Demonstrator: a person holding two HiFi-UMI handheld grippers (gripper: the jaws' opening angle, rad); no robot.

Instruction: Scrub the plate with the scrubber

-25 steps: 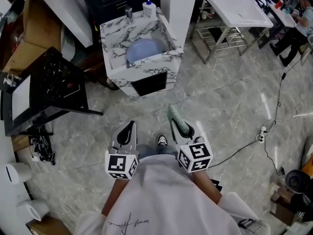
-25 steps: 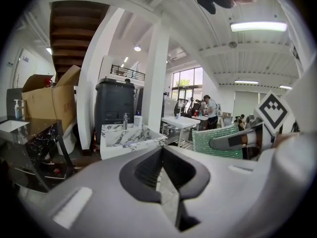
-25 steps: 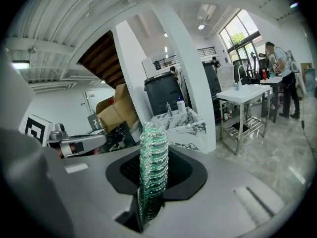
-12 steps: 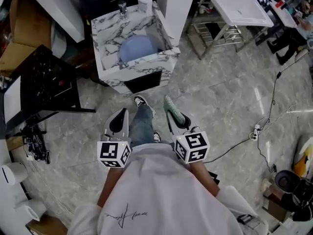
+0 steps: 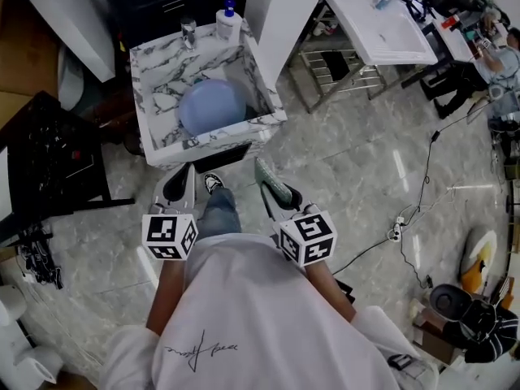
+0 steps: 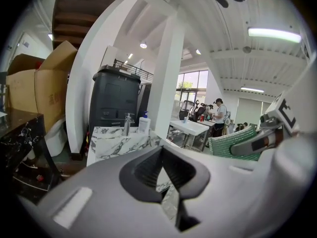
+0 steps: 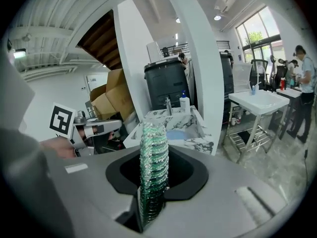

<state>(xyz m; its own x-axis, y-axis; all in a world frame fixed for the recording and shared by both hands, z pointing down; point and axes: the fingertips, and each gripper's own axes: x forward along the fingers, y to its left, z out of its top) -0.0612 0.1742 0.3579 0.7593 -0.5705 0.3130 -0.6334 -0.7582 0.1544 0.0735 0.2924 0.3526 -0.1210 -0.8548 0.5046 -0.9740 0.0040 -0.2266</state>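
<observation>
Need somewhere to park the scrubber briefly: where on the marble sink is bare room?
The left rim of the marble sink, between the faucet and the front edge, is bare. The back ledge is crowded by the faucet and soap bottle; the blue plate fills most of the basin.

A test lab, not a home. A freestanding marble sink unit (image 5: 203,140) and a rack-mounted basin (image 5: 382,27) stand among floor cables (image 5: 396,227) and cardboard boxes (image 6: 37,90).
</observation>
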